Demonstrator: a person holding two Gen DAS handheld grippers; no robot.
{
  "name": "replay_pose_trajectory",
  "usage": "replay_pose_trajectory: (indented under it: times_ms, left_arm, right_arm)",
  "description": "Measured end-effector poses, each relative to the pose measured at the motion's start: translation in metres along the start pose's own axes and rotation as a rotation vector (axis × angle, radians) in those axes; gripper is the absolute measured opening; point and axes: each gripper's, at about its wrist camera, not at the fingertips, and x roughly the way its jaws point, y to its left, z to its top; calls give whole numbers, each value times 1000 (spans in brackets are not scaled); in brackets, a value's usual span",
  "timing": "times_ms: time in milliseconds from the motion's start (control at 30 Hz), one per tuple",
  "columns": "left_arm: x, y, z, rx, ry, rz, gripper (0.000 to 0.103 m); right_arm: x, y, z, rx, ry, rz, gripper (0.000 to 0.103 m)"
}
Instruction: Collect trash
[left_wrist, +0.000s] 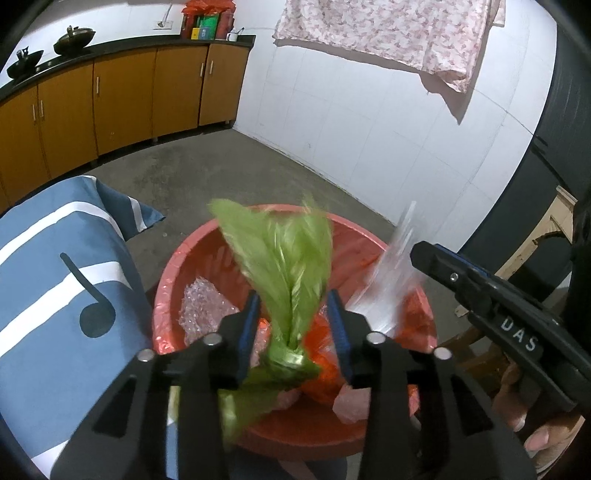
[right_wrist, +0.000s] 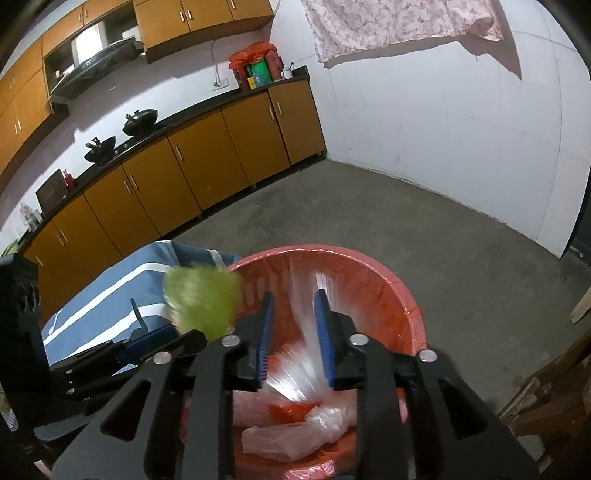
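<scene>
A red basin (left_wrist: 207, 251) lined with a red bag sits on the floor and holds crumpled clear and orange plastic (left_wrist: 207, 306). My left gripper (left_wrist: 295, 314) is open above the basin, and a blurred green plastic bag (left_wrist: 284, 258) hangs between its fingers without being pinched. My right gripper (right_wrist: 293, 325) is open above the basin (right_wrist: 369, 273), with a blurred clear plastic bag (right_wrist: 310, 332) between its fingers. The right gripper also shows in the left wrist view (left_wrist: 480, 291). The green bag shows at the left of the right wrist view (right_wrist: 203, 302).
A blue cushion with white stripes and a music note (left_wrist: 66, 277) lies left of the basin. Orange cabinets (right_wrist: 184, 177) with pots on the counter line the far wall. A pink cloth (left_wrist: 388, 33) hangs on the white wall. Wooden pieces (right_wrist: 554, 398) lie at right.
</scene>
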Motion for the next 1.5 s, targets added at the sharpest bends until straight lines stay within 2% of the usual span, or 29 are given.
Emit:
replay_pose_trajectory:
  times_ms: [367, 567, 633, 700, 767, 833, 900, 967, 1100, 1233, 1333, 1500]
  left_arm:
    - [-18, 12, -1, -17, -22, 32, 49]
    - [-62, 22, -6, -42, -74, 63, 56]
    - [-83, 25, -10, -46, -101, 84, 60]
    - [-105, 25, -14, -47, -134, 105, 66]
    - [-134, 26, -23, -43, -176, 132, 71]
    - [-157, 27, -32, -40, -208, 158, 76]
    - [-182, 28, -44, -40, -241, 185, 83]
    - [-201, 27, -55, -40, -266, 205, 87]
    - [-243, 26, -79, -39, -332, 285, 99]
    - [-273, 26, -100, -44, -368, 360, 99]
    - [-289, 28, -115, -49, -380, 411, 99]
    - [-310, 29, -136, -80, -394, 466, 99]
  right_arm:
    - [-21, 1, 2, -18, -35, -11, 28]
    - [-53, 7, -1, -19, -75, 1, 28]
    - [-67, 10, -3, -16, -90, 8, 34]
    - [-83, 15, -9, -14, -114, 12, 46]
    - [-95, 21, -13, -24, -128, 17, 48]
    - [-110, 29, -21, -43, -144, 15, 55]
    - [-123, 38, -30, -64, -168, 4, 67]
    - [-134, 45, -36, -87, -188, -4, 73]
    - [-159, 60, -52, -130, -236, -19, 94]
    - [-178, 67, -65, -121, -280, -29, 101]
    - [-191, 72, -74, -124, -317, -66, 101]
    - [-202, 86, -90, -150, -327, -92, 101]
